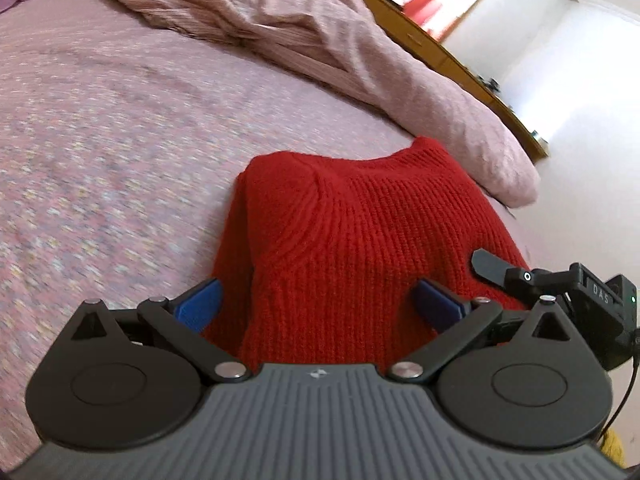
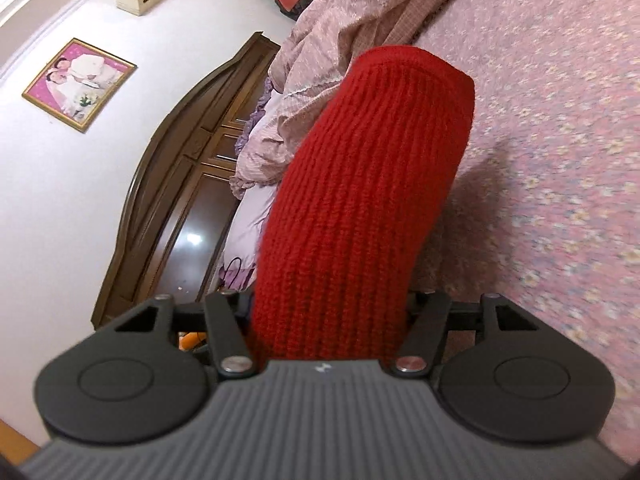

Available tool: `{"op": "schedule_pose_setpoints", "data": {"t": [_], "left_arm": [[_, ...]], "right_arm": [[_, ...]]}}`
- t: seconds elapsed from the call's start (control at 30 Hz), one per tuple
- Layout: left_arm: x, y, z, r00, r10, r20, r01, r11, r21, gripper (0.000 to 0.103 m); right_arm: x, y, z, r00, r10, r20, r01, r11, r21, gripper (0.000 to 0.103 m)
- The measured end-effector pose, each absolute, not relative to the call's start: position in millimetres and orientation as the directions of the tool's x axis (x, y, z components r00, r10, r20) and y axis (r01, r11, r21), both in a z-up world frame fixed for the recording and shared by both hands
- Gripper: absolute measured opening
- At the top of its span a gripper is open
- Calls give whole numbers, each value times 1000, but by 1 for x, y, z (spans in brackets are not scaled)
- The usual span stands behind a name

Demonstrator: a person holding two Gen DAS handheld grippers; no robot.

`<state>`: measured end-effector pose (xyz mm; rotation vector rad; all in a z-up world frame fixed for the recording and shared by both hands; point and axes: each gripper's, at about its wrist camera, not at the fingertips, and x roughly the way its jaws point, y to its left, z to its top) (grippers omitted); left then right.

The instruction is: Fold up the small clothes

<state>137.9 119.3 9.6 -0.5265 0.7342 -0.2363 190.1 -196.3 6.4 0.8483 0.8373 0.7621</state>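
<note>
A red knitted sweater (image 1: 360, 232) lies on the pink flowered bedspread (image 1: 120, 140). In the left wrist view my left gripper (image 1: 318, 304) is open, its blue fingers (image 1: 200, 304) standing on either side of the sweater's near part. The right gripper's black body (image 1: 592, 296) shows at the sweater's right edge. In the right wrist view my right gripper (image 2: 330, 320) is shut on the red sweater (image 2: 368, 184), which rises as a thick fold between the jaws and hides the fingertips. The fold is lifted above the bedspread (image 2: 560, 160).
A rumpled pink quilt (image 1: 320, 40) lies along the far side of the bed, close behind the sweater. A dark wooden headboard (image 2: 180, 200) and pillows (image 2: 256, 152) stand by a white wall with a framed picture (image 2: 78, 84). A wooden shelf (image 1: 460, 52) runs past the quilt.
</note>
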Motion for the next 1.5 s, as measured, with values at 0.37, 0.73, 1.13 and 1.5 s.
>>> {"op": "schedule_pose_setpoints", "data": {"t": [0.37,0.73,1.13,1.5], "left_arm": [[111,33,10,633,-446,-633,175,878,-445,103],[100,4,-8,592,-367,-718,175,928,-330,103],[95,3,-4,627,-298,-720,150,953,-264,103],[77,-3,20,677,-210,-705,145,978,-152,103]], "right_arm": [[146,-279,6,451,813,-369,-210,499,841,62],[138,-273,-16,544,615,-570,-279,774,569,82],[130,-276,-24,562,589,-581,-210,781,588,83],[100,-278,12,667,458,-587,-189,867,462,84]]}}
